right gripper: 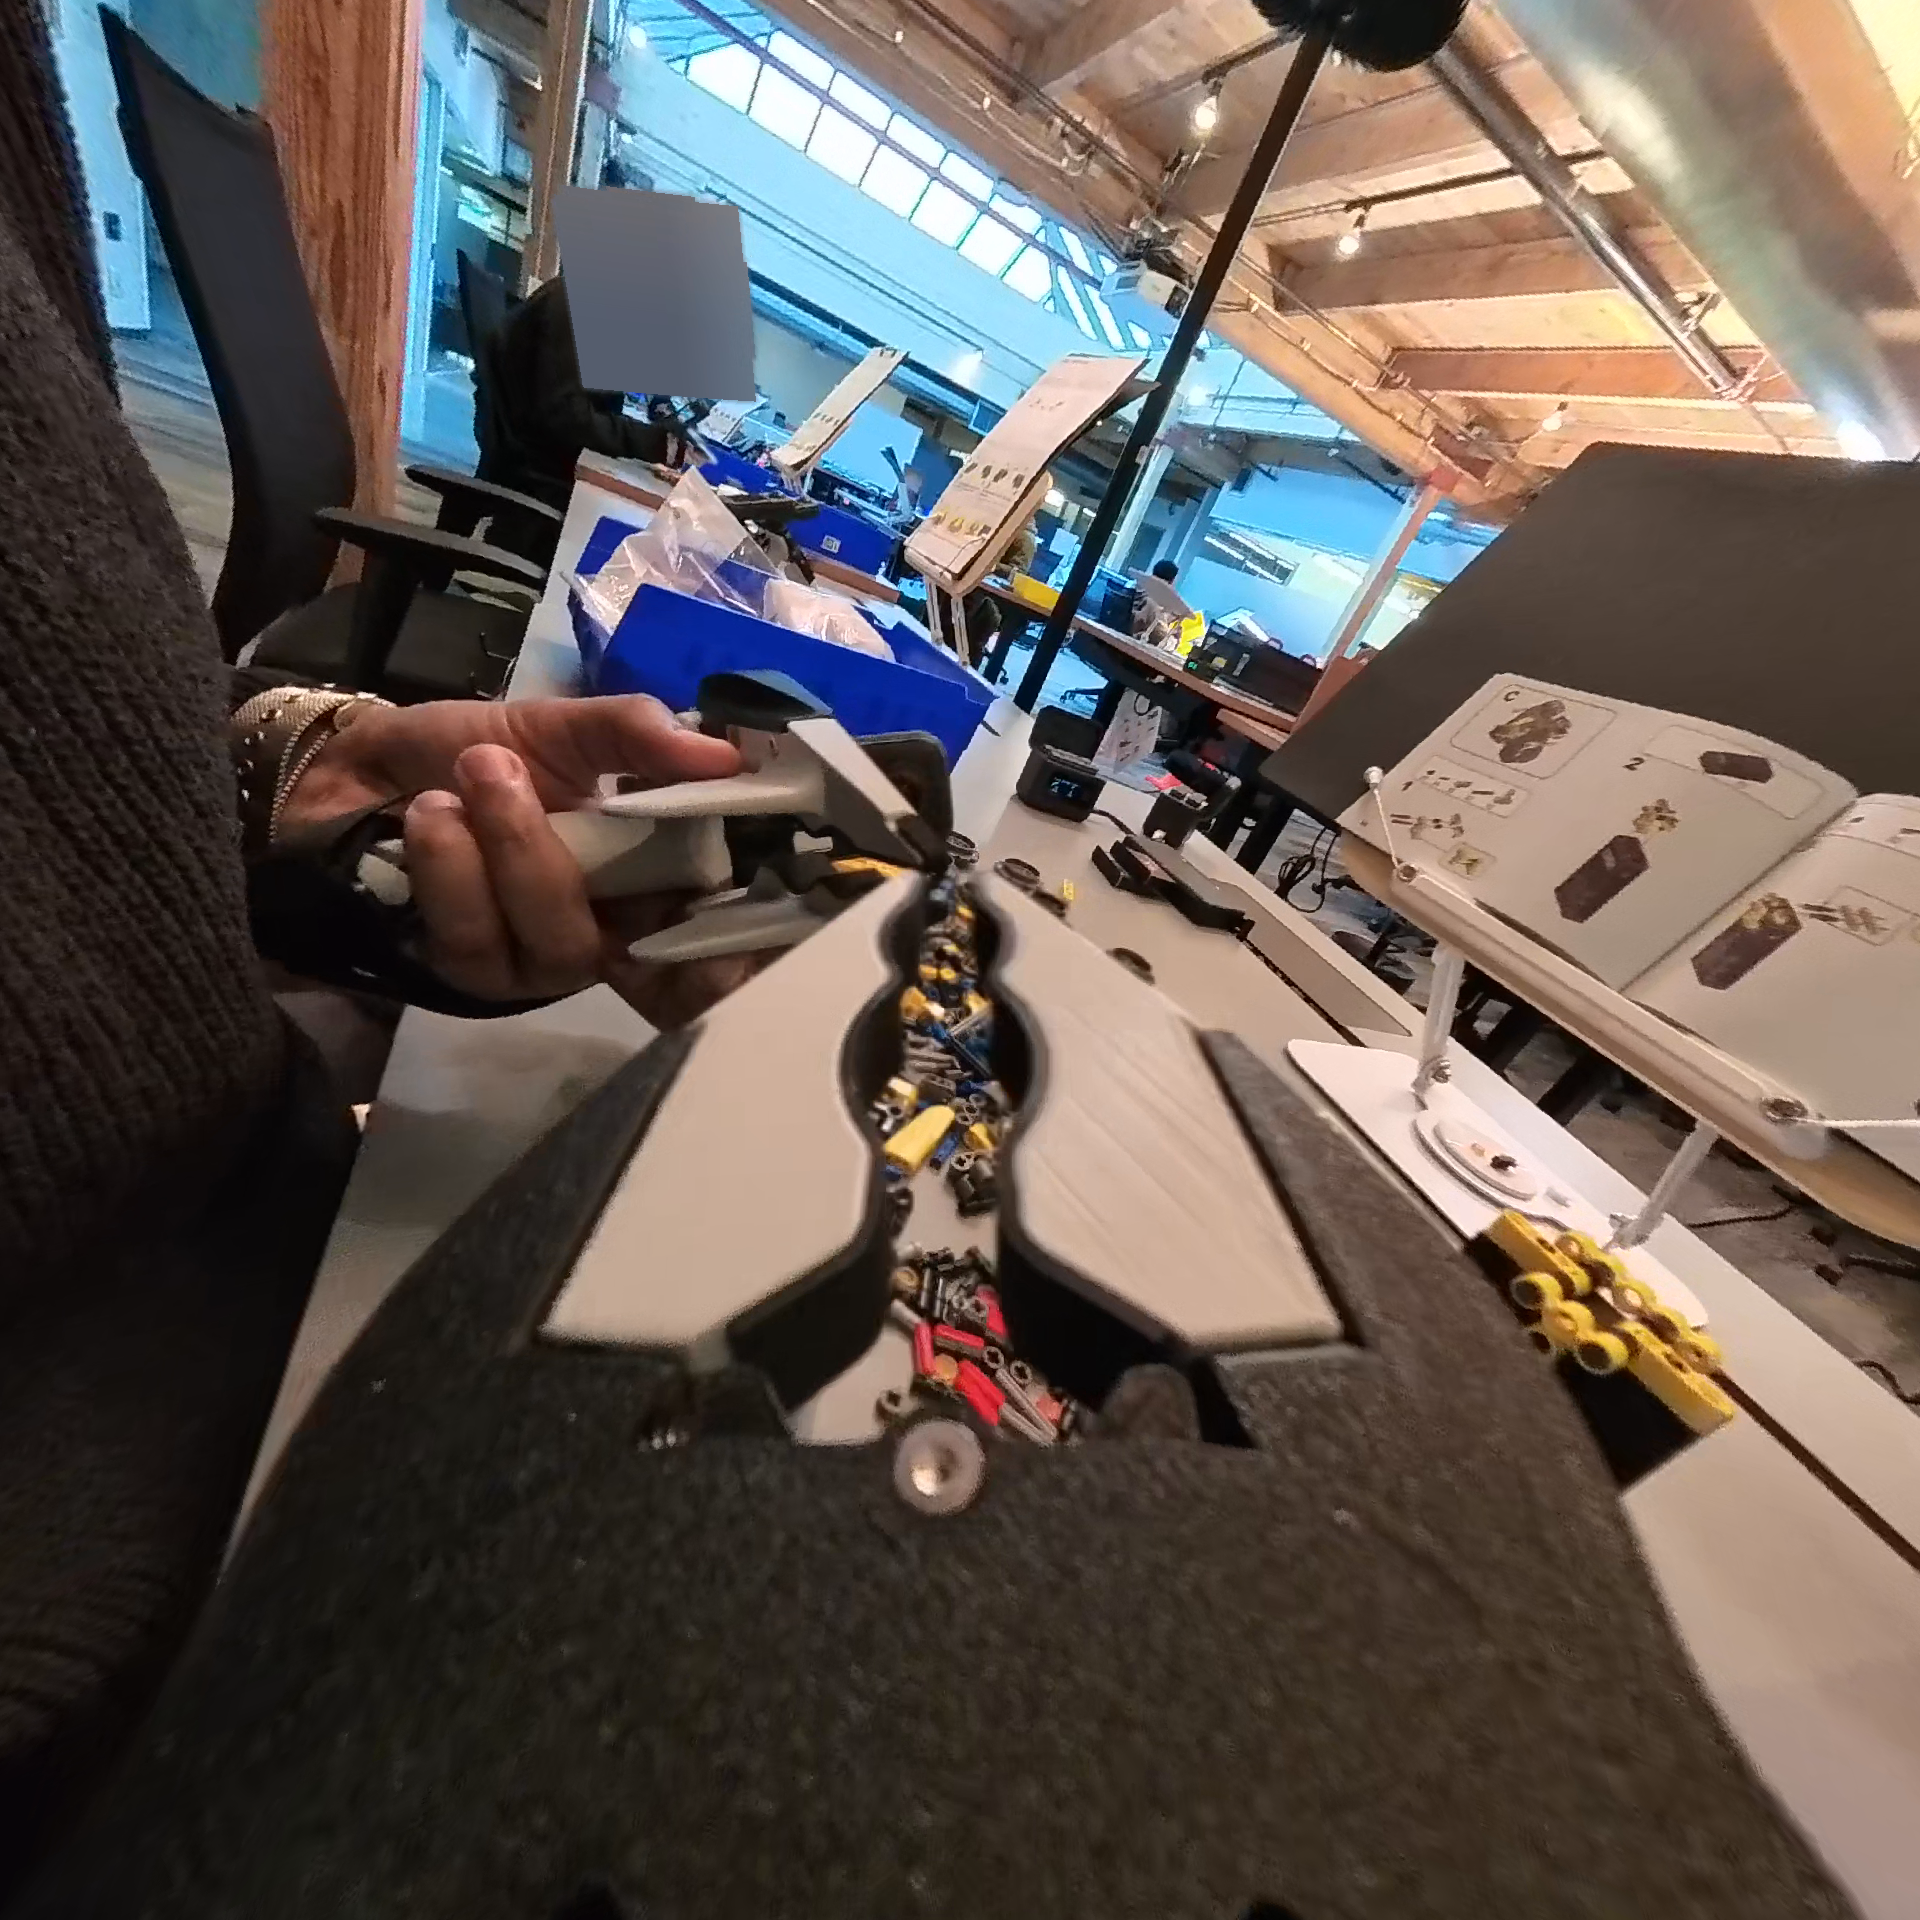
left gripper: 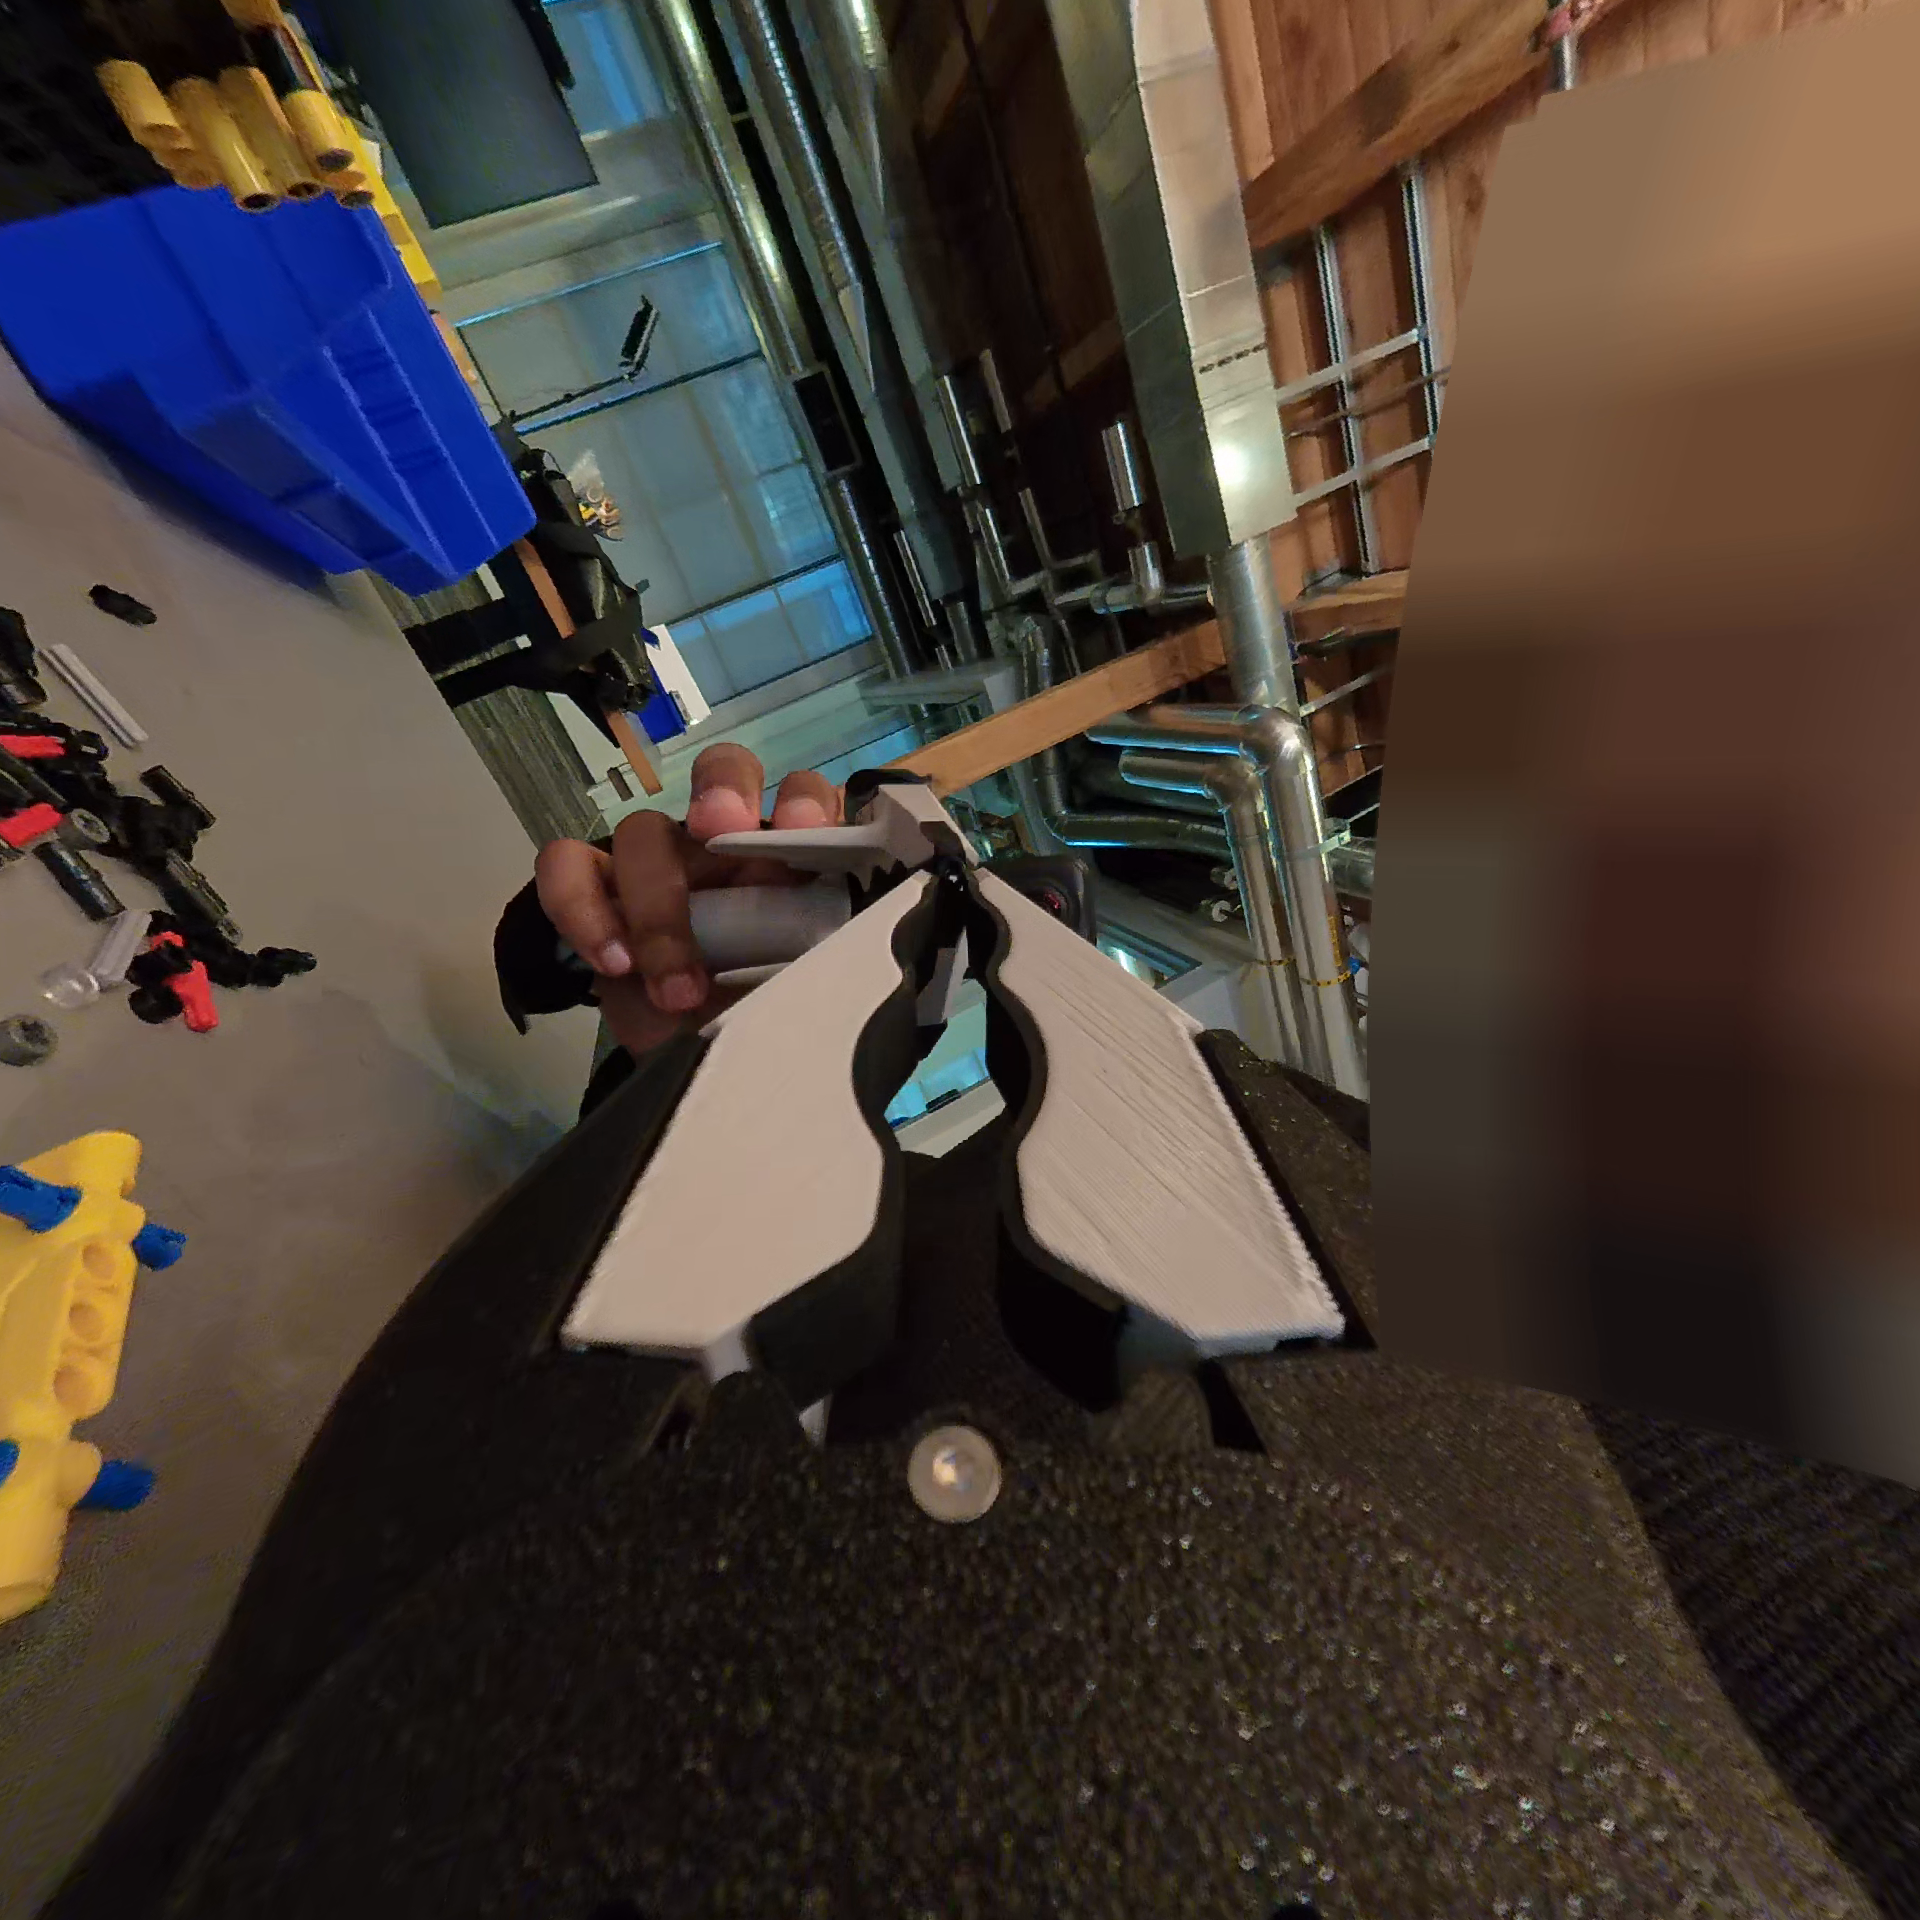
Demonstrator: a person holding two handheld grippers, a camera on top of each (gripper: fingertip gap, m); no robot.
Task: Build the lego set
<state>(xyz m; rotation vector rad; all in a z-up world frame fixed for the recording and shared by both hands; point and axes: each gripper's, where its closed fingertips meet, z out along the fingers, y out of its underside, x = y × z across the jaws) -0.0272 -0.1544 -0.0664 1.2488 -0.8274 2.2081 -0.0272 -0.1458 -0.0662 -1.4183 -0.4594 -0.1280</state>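
My left gripper has white fingers with black pads. It is raised off the table and shut on a small black piece. My right gripper is shut too, with a small dark piece at its tips; I cannot tell what the piece is. The two grippers meet tip to tip. The right gripper, held by a hand, shows in the left wrist view. The left gripper, held by a hand, shows in the right wrist view.
On the grey table lie loose black and red pieces, a yellow block with blue pins and a blue bin. A pile of small parts, a yellow-and-black assembly and a booklet on a stand are near. The tips of both grippers are at nearly the same place.
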